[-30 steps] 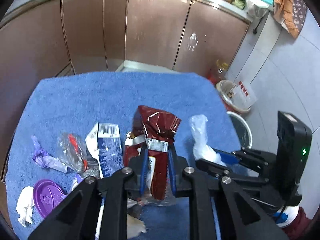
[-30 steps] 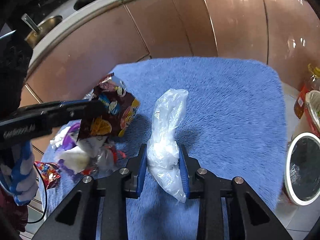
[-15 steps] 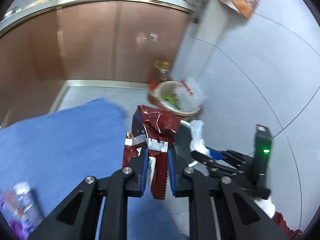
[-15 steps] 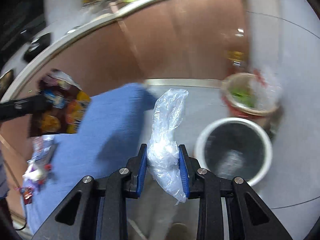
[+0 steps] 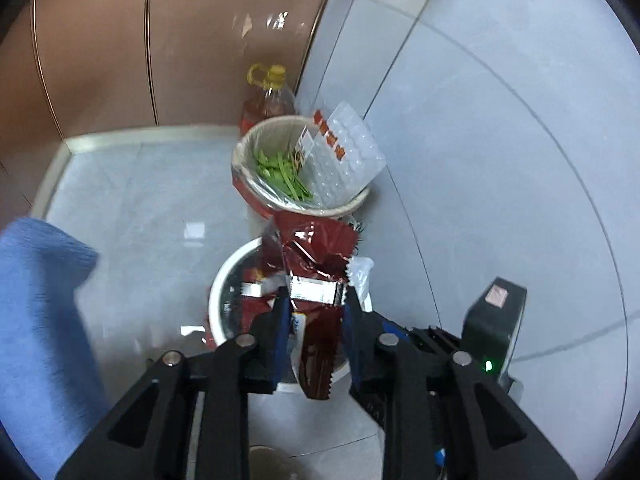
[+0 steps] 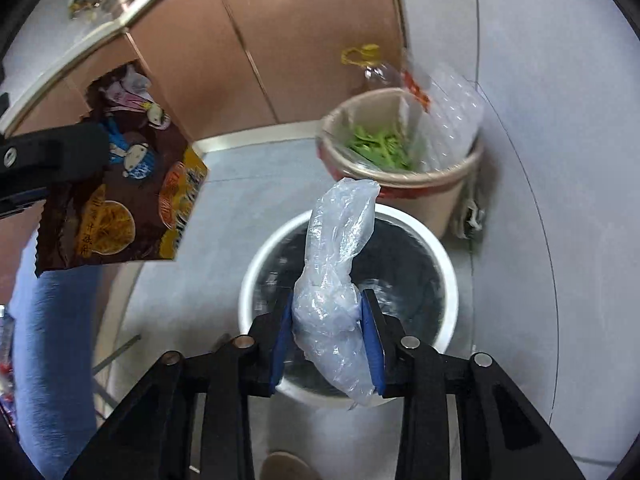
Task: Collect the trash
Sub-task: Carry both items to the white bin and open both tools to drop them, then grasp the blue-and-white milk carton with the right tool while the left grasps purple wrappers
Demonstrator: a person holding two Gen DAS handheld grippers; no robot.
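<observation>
Grey floor tiles carry a white bin (image 6: 448, 276) beneath both tools. Left tool (image 5: 314, 320) pinches a brown wrapper (image 5: 316, 256); right tool (image 6: 326, 322) clamps a clear bag (image 6: 336, 264). Light trash released off-center could drift past the rim.

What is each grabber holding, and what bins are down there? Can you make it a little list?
left gripper: shut on dark red snack wrapper
right gripper: shut on clear plastic bag
below both: white-rimmed bin, dark inside
behind it: beige bin with green scraps and a clear plastic tray
by the cabinets: oil bottle
</observation>
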